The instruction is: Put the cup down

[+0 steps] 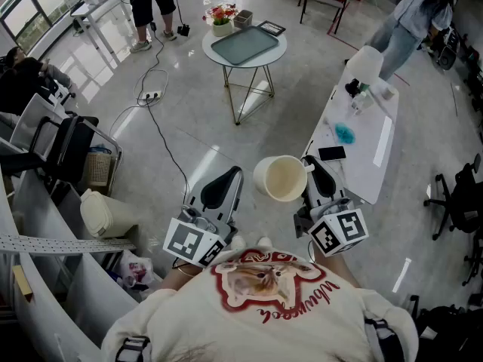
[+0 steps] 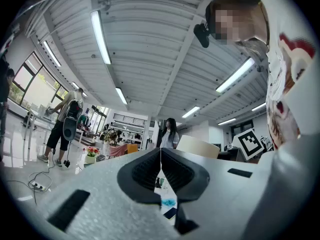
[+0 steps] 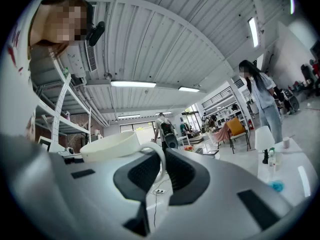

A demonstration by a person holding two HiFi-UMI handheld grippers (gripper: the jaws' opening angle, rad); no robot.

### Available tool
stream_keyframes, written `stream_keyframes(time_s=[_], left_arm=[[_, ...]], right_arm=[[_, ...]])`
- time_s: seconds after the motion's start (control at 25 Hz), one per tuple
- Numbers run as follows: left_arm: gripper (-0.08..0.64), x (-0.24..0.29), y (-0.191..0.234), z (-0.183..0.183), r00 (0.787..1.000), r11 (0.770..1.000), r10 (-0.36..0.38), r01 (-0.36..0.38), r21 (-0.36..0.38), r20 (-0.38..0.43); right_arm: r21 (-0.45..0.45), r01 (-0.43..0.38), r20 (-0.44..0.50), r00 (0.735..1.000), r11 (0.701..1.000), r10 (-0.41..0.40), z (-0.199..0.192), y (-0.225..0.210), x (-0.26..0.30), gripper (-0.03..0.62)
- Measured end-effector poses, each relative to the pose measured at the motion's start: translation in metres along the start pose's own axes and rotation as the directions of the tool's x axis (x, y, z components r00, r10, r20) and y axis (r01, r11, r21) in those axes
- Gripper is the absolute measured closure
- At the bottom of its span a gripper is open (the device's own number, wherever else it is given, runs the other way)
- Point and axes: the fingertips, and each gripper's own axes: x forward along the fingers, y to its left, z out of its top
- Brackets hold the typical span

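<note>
Cream cup (image 1: 281, 178) by its handle (image 3: 163, 164) in the right tongs (image 1: 315, 170), body to their left — left tongs (image 1: 229, 181) together, empty

Smooth, matt cream cup (image 1: 281, 178) at centre; glossy pale floor (image 1: 189, 81) upper left; glossy white table (image 1: 371, 168) right.
</note>
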Motion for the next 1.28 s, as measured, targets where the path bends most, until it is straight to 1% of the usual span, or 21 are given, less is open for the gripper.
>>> stream_keyframes(time_s=[0.4, 0.48, 0.6, 0.72, 0.92, 1.08, 1.28], left_arm=[[0.543, 0.000, -0.006, -0.008, 1.000, 1.000, 0.002, -0.002, 0.001, -0.017], [0.543, -0.001, -0.006, -0.007, 1.000, 1.000, 0.004, -0.004, 0.001, -0.010], [0.543, -0.001, -0.009, -0.004, 1.000, 1.000, 0.004, -0.004, -0.013, -0.014], [0.543, -0.004, -0.010, -0.001, 1.000, 1.000, 0.001, -0.001, -0.016, -0.019], [0.543, -0.013, 0.003, -0.003, 1.000, 1.000, 0.008, -0.008, 0.005, -0.012], [0.543, -0.019, 0.006, 0.003, 1.000, 1.000, -0.005, 0.005, -0.011, -0.018], [0.543, -0.028, 0.018, -0.002, 1.000, 1.000, -0.027, 0.027, 0.006, -0.009]], right_arm=[[0.003, -0.006, -0.014, 1.000, 1.000, 0.006, -0.005, -0.003, -0.004, 0.541], [0.009, -0.012, -0.018, 1.000, 1.000, 0.012, -0.004, -0.002, -0.004, 0.541], [0.042, -0.018, -0.021, 1.000, 0.999, 0.019, -0.006, -0.001, -0.004, 0.541], [0.032, -0.014, -0.024, 1.000, 0.999, 0.015, -0.007, 0.002, -0.005, 0.540], [0.022, -0.015, -0.020, 1.000, 1.000, 0.015, -0.008, 0.010, -0.003, 0.540], [0.019, -0.014, -0.002, 1.000, 1.000, 0.014, -0.008, 0.021, 0.002, 0.540], [0.011, -0.004, 0.025, 1.000, 1.000, 0.003, -0.013, 0.034, 0.004, 0.541]])
